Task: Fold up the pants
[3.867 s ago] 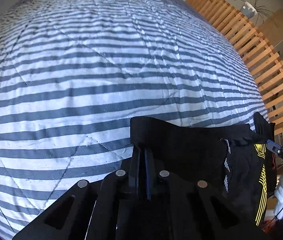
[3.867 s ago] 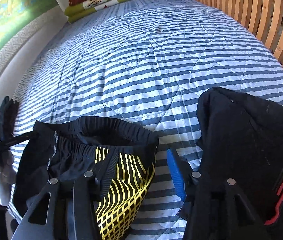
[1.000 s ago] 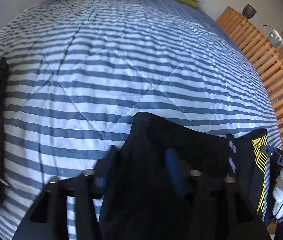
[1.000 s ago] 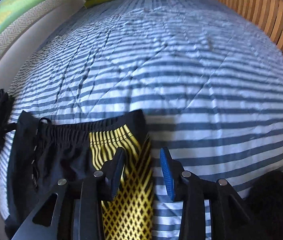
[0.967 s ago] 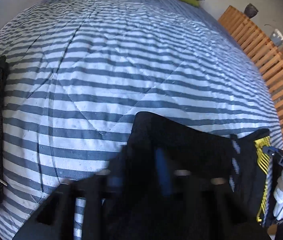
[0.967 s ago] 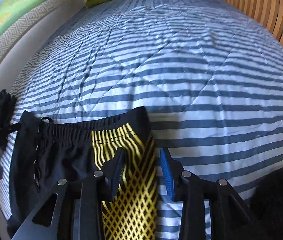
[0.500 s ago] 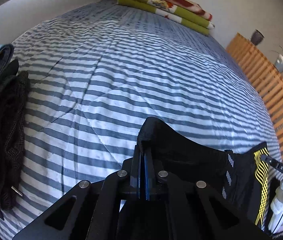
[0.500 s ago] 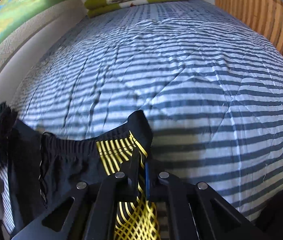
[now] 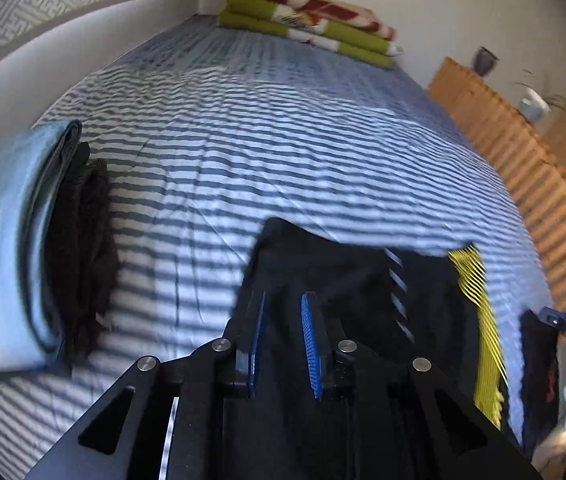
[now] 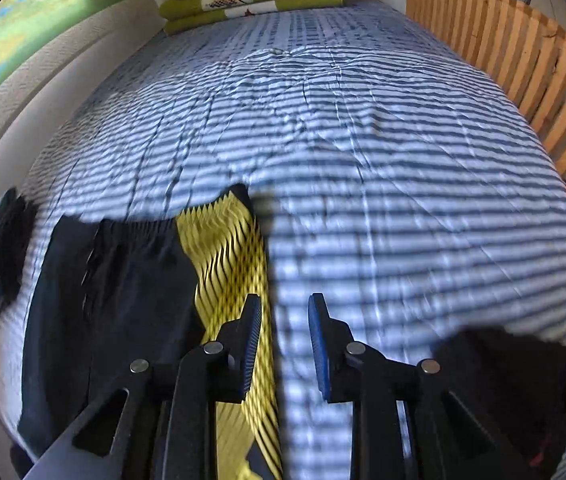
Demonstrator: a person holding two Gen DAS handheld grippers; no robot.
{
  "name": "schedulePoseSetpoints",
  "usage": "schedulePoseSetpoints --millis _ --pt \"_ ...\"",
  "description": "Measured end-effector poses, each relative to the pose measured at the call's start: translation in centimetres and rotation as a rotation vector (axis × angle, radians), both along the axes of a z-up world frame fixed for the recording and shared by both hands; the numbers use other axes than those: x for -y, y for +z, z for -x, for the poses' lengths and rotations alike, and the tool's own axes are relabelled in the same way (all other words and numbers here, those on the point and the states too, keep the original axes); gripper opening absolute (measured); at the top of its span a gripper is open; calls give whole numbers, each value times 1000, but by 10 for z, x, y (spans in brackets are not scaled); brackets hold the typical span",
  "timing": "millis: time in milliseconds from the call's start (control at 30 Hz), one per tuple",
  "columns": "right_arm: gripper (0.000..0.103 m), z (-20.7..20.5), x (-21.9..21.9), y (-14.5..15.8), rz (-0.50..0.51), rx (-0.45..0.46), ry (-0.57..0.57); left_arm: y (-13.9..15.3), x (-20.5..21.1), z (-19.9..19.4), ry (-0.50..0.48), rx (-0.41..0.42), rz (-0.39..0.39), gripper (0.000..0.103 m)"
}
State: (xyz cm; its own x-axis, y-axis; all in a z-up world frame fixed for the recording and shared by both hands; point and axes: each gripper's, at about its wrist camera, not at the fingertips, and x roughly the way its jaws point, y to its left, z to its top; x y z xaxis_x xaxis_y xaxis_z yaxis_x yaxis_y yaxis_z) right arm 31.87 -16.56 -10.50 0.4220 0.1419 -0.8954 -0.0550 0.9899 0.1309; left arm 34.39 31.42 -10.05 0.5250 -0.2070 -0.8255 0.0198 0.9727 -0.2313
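on the striped bed (image 10: 363, 160), black-and-yellow pants (image 10: 131, 280) apparently folded, both grippers, left gripper (image 9: 283, 312) and right gripper (image 10: 285, 312), just spread and empty, stacking probably left.

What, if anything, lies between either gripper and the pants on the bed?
Nothing visible. The left gripper hangs open directly over the black pants; the right gripper hangs open beside their yellow panel, only striped bedspread between.

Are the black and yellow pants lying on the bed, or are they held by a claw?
Lying on the striped bed. The pants rest flat; both claws are open, nothing between them.
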Motion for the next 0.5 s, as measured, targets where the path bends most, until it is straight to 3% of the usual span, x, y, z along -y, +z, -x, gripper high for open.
schedulePoseSetpoints --millis 267,367,500 --pt "22 169 16 29 -29 44 56 51 58 154 -197 20 63 20" --pt "22 212 14 18 -36 24 60 43 91 207 -291 -16 95 26" --pt "22 246 9 -11 -57 -18 58 1 137 256 -407 -97 155 30"
